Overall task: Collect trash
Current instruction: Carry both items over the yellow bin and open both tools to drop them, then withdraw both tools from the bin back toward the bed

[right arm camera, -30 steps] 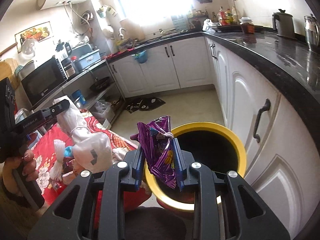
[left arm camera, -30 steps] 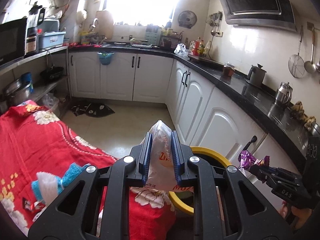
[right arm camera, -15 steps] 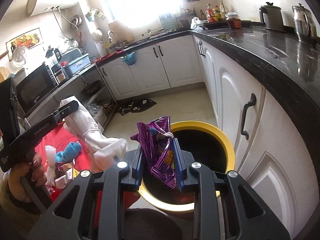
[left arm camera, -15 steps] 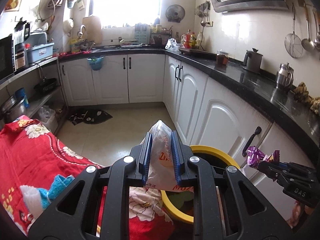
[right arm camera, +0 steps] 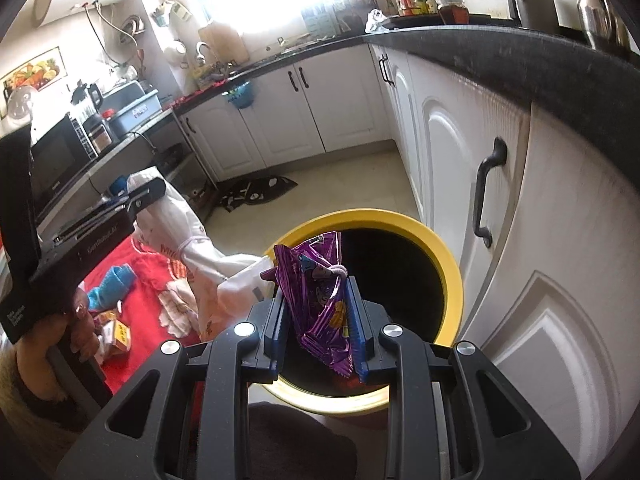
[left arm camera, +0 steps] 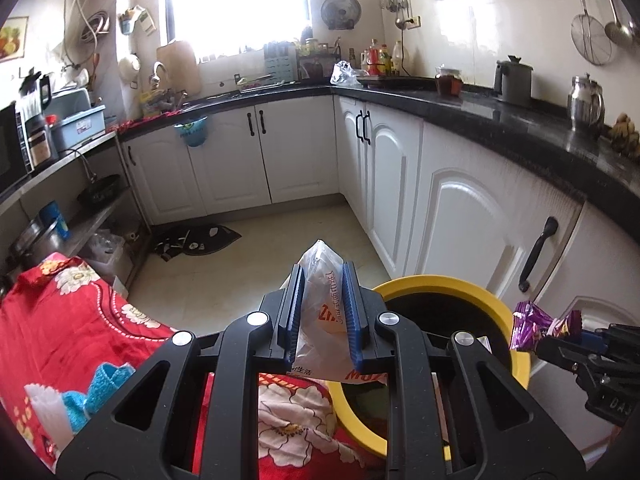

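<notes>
My left gripper [left arm camera: 323, 312] is shut on a white plastic bag [left arm camera: 325, 320] with red print, held over the near-left rim of the yellow bin [left arm camera: 436, 282]. My right gripper [right arm camera: 320, 320] is shut on a purple foil wrapper [right arm camera: 320, 300], held above the bin's dark opening [right arm camera: 400, 280]. The right gripper and its purple wrapper [left arm camera: 536, 326] show at the right edge of the left wrist view. The left gripper [right arm camera: 144, 196] with the white bag [right arm camera: 200, 256] shows at the left of the right wrist view.
A table with a red floral cloth [left arm camera: 80, 320] stands left of the bin, with a blue and white cloth [left arm camera: 100, 380] and small wrappers [right arm camera: 118, 330] on it. White cabinets [left arm camera: 460, 220] under a black counter run along the right. A dark mat [left arm camera: 200, 238] lies on the floor.
Both grippers have moved toward the bin and lower. The bin opening now sits closer under the purple wrapper. The white bag has come over the bin's rim. Both grips are unchanged.
</notes>
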Tool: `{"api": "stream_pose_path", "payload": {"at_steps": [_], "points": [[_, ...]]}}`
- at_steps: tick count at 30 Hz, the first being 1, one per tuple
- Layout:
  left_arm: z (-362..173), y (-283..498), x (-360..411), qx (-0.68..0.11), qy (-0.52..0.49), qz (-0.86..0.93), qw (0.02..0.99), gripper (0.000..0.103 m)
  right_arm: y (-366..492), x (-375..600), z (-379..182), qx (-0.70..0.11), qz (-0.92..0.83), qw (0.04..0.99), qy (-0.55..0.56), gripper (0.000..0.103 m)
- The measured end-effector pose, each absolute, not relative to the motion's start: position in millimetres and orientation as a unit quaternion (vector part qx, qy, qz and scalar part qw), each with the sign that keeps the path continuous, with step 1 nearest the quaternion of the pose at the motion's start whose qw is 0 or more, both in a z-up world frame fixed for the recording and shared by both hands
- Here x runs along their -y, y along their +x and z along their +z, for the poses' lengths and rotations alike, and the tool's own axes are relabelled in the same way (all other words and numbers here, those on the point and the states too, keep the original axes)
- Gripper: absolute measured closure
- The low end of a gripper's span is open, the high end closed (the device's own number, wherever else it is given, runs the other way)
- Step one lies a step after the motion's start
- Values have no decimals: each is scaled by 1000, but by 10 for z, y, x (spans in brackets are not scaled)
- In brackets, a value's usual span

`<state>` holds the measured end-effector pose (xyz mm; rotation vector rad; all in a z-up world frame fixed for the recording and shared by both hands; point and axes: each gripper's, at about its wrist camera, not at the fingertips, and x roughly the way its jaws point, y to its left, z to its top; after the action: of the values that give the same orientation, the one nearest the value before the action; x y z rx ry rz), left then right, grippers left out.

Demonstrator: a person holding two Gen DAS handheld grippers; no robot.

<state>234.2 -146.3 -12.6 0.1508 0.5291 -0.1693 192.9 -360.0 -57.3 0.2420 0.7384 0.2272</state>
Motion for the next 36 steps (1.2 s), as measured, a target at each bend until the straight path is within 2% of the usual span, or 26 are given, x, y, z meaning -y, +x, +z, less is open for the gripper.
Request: {"api": "stream_pose_path", "payload": {"at_steps": [16, 18, 19, 21, 24, 31, 33, 36], "points": [[-505, 2645, 1589, -313, 58, -99, 943, 85, 2231, 3464, -1026, -400, 113, 906, 84, 76], [-540, 2671, 1568, -322, 42, -106, 940, 79, 2267, 3436, -1059, -404, 110, 905, 77, 73], [-544, 2670, 1556, -323, 37, -108, 939, 77, 2279, 3434, -1062, -407, 109, 904, 78, 66], [-544, 2657, 1543, -324, 31, -110, 939, 64, 2277, 3461, -1073, -405, 107, 904, 79, 63], [-536, 2636, 1491, -328, 18, -118, 937, 58, 2249, 3499, -1083, -405, 100, 906, 78, 58], [-428, 2519, 1341, -326, -9, -115, 938, 40, 2147, 3585, -1060, -402, 84, 907, 88, 50], [-376, 2464, 1289, -323, -15, -114, 939, 29, 2120, 3594, -1022, -398, 81, 910, 89, 47], [-306, 2396, 1217, -320, -23, -111, 941, 18, 2068, 3603, -926, -386, 78, 915, 90, 45]]}}
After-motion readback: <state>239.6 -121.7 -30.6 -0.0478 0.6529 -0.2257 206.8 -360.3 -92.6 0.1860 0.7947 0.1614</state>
